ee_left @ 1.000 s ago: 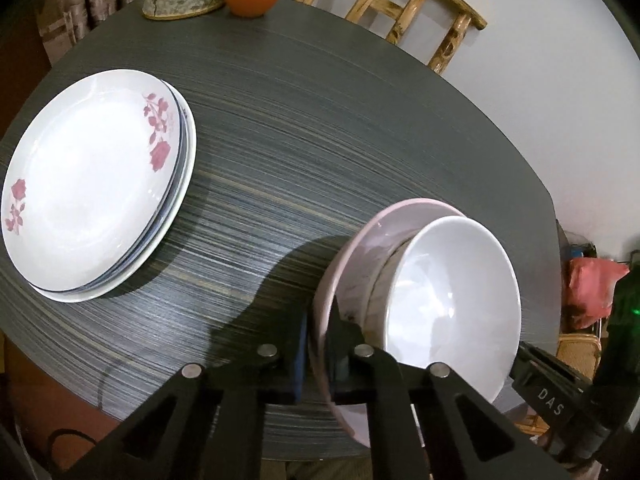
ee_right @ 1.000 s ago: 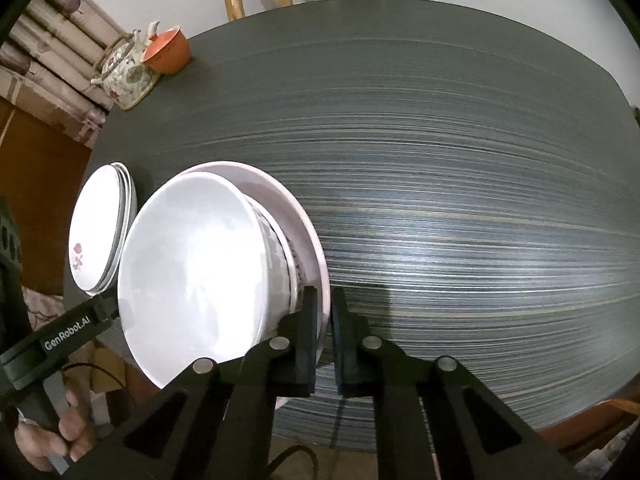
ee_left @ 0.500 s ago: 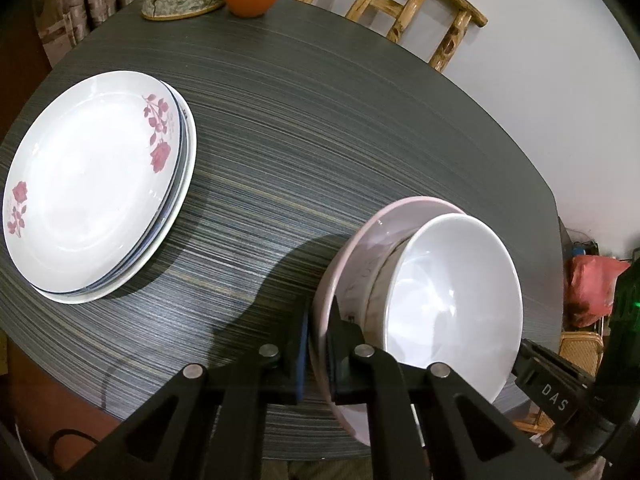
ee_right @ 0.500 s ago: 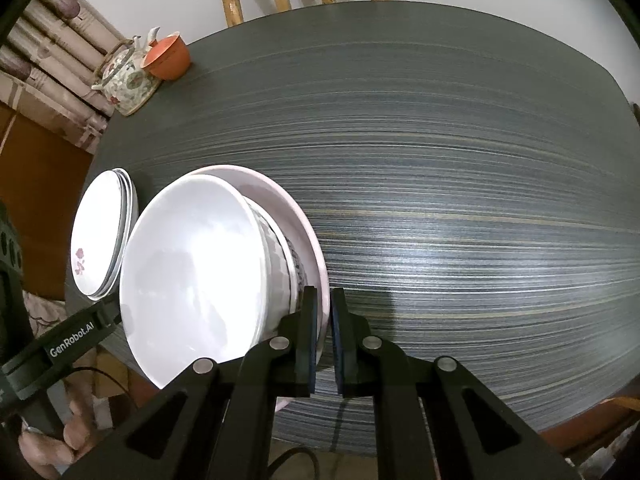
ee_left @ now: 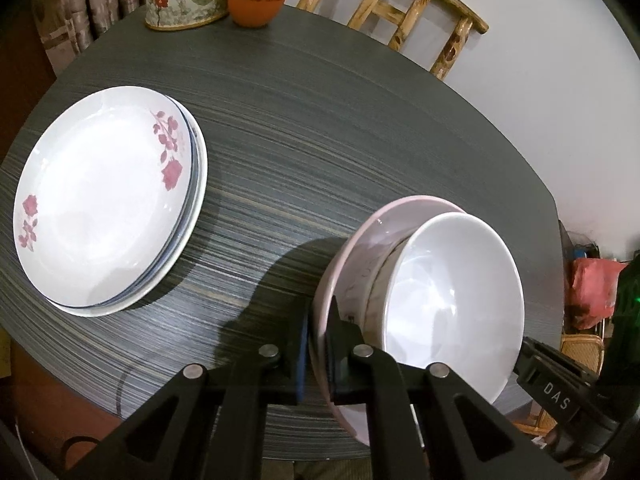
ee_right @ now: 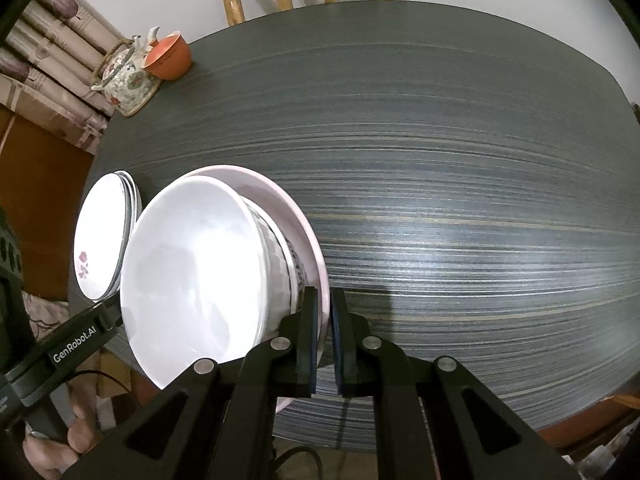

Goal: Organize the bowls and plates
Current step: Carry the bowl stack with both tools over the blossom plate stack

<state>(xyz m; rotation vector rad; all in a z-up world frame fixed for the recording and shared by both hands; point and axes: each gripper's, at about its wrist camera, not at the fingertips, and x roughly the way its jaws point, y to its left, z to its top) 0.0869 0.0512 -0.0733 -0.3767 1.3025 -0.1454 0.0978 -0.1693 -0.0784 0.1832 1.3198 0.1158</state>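
Fingers [ee_left: 340,336] of the left gripper [ee_left: 318,344] pinch the thin rim of a glossy pink plate [ee_left: 360,240] carrying nested white bowls [ee_left: 452,304], at the dark striped worktop's [ee_left: 320,100] near edge; flowered plates [ee_left: 104,192] stacked left

Right gripper [ee_right: 324,328] clamps the opposite rim, worktop bare beyond

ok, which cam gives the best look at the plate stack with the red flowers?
Left wrist. There the stack of floral plates faces the camera nearly whole, both red flower sprays and the blue-rimmed plates beneath showing. The right wrist view catches it only edge-on and small, behind the white bowl, with one flower visible.
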